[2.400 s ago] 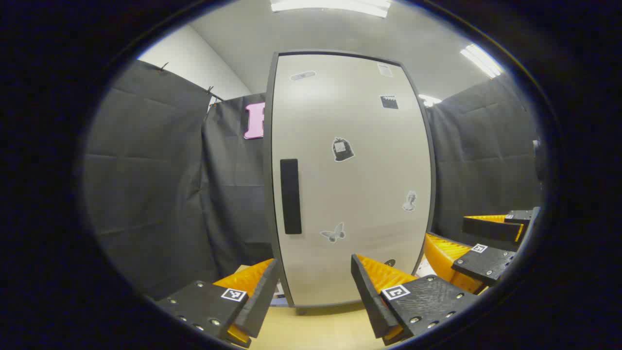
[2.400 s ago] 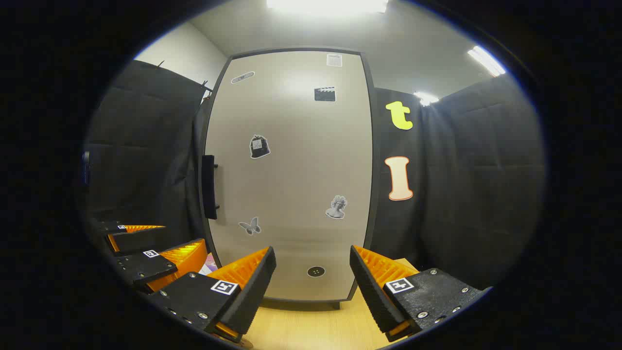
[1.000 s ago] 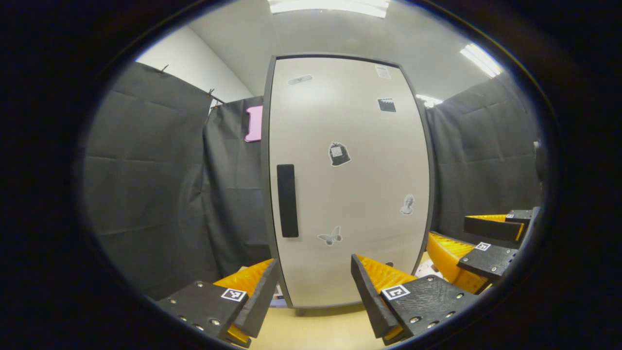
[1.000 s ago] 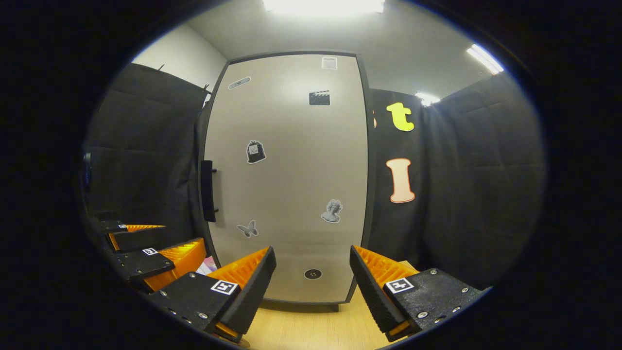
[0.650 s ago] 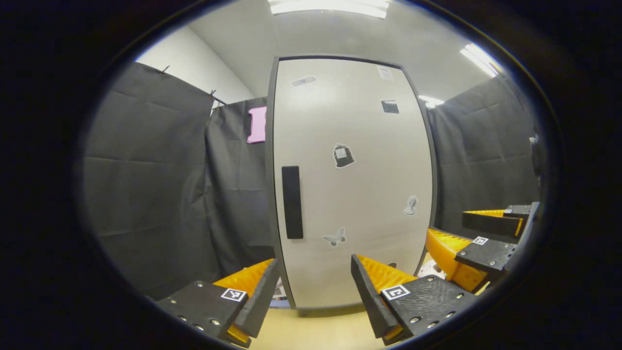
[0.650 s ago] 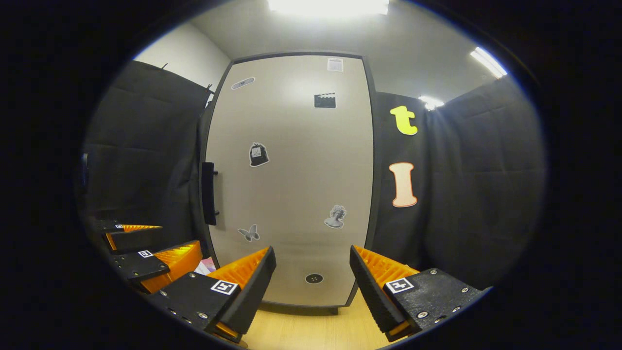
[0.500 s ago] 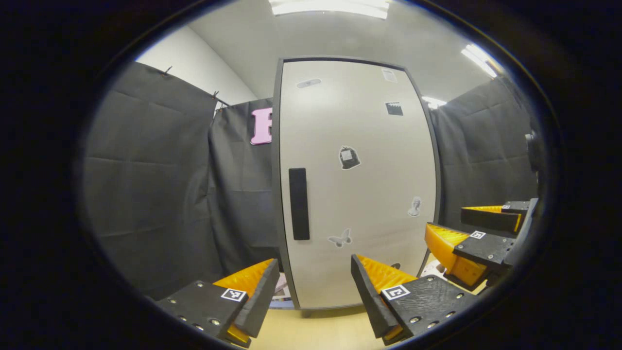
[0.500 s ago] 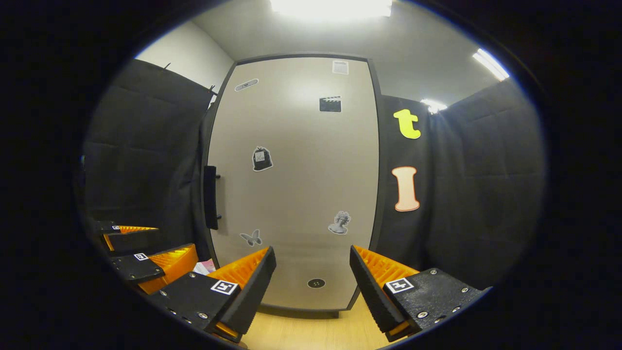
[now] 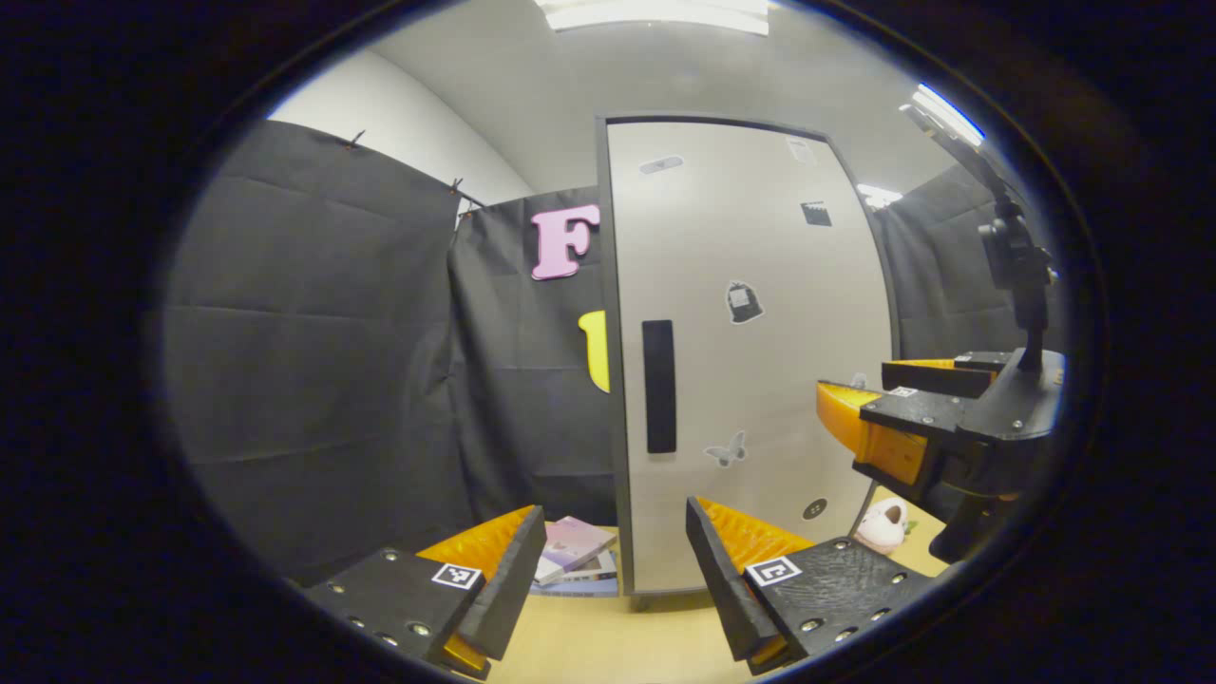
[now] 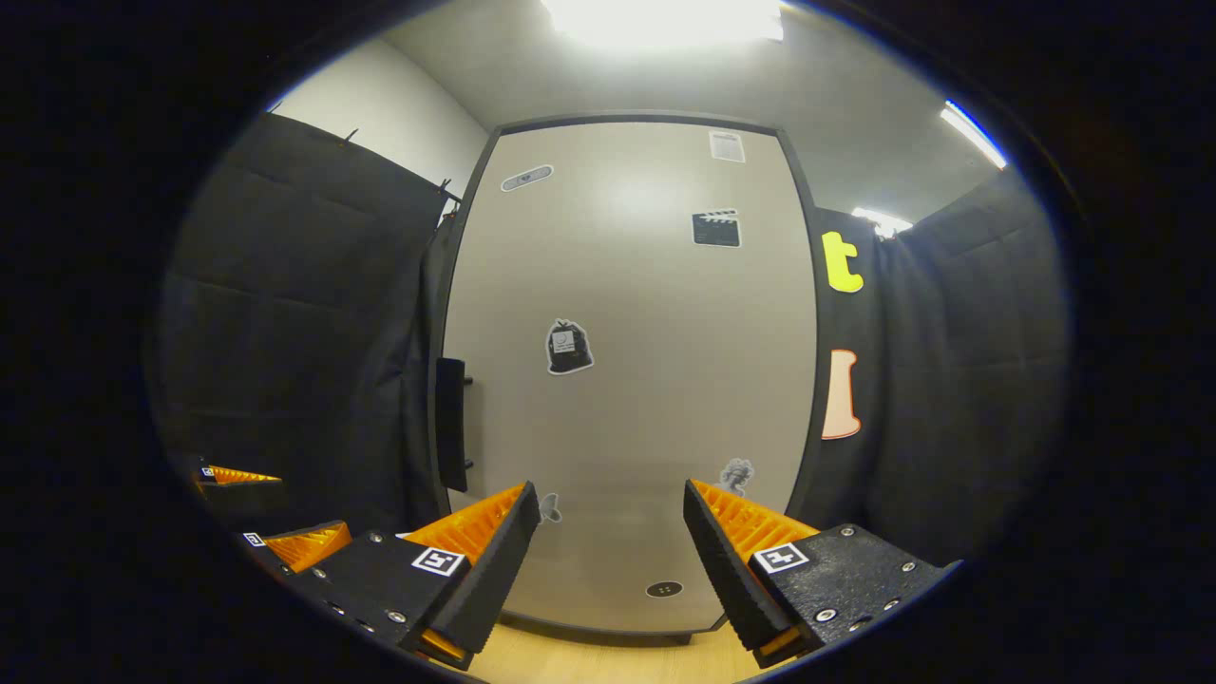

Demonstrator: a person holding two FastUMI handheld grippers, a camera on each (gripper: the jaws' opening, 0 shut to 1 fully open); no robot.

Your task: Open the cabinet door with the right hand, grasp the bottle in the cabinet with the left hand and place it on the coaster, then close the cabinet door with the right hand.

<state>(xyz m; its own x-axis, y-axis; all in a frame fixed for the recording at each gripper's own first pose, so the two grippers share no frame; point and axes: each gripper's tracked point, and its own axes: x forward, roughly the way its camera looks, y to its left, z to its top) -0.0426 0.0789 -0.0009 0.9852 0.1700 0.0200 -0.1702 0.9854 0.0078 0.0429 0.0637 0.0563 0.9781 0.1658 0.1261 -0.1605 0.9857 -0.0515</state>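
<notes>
Still shut cabinet door (image 10: 627,380), contents hidden

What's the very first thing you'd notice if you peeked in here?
A tall pale cabinet door, shut and dotted with little stickers, stands straight ahead with its black handle near its left edge. Both open orange-and-black grippers, the left gripper and the right gripper, point at it from low down. Some books lie on the table beside the cabinet.
</notes>
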